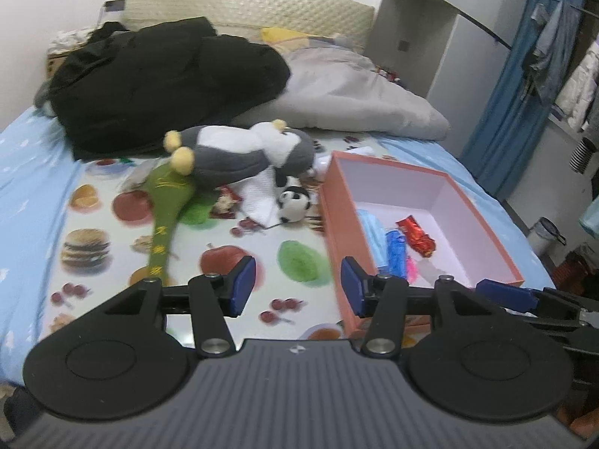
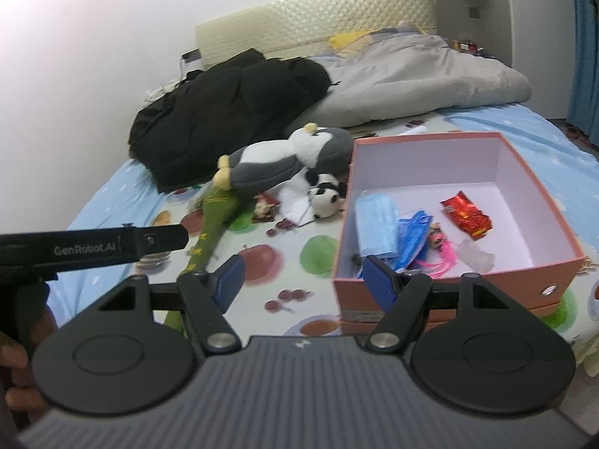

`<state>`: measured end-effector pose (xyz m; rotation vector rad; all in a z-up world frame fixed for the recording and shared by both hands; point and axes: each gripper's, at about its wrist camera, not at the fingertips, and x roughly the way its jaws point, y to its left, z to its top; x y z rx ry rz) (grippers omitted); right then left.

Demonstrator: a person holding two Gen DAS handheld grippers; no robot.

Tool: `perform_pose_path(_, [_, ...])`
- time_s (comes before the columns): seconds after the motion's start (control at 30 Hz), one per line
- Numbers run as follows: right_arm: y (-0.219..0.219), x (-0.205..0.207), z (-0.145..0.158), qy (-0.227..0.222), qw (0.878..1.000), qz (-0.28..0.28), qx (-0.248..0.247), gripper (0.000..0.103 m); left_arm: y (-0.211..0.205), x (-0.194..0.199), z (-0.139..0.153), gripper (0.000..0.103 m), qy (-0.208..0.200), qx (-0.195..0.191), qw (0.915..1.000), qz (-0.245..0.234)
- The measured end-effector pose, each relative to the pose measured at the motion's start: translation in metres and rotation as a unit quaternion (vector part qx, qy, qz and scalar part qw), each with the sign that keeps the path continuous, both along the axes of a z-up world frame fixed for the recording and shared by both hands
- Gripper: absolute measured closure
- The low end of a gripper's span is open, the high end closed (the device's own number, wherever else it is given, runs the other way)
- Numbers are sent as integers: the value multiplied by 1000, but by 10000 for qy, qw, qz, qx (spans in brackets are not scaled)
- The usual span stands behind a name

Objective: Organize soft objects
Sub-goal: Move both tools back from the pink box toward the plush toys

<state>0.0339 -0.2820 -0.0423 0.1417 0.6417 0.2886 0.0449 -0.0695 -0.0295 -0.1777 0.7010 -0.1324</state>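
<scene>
Both grippers hung over the near edge of the bed, and neither had anything in it: the left gripper [image 1: 298,287] stood with its jaws spread wide above the fruit-print sheet [image 1: 239,262], and the right gripper [image 2: 304,282] was spread just as wide, its right finger in front of the near wall of the orange box [image 2: 449,292]. The box sat open on the sheet, to the right of the toys, and already held a blue face mask [image 2: 375,222], a blue wrapper [image 2: 413,234], a red snack packet [image 2: 465,215] and something pink and stringy [image 2: 441,258]. The soft things lay in a heap just left of the box: a grey-and-white penguin plush [image 2: 284,166] on its side, a small panda plush [image 2: 325,195] right beside the box wall, a white cloth [image 2: 295,194] under them, and a long green plush [image 2: 213,220] stretching toward the camera. Farther back, a black jacket [image 1: 157,82] and a grey duvet [image 1: 355,93] were bunched against the headboard [image 1: 247,3].
</scene>
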Motion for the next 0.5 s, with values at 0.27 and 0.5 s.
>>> perform_pose_path(0.27, [31,-4,-13,1,9995,249,-179,31,36,-21,-13,46,76,17,9990,440])
perform_pose_path(0.5, [55,14,-22,121,9992,295,-237,31,72,-15,-27,46,225,-13,9972,712])
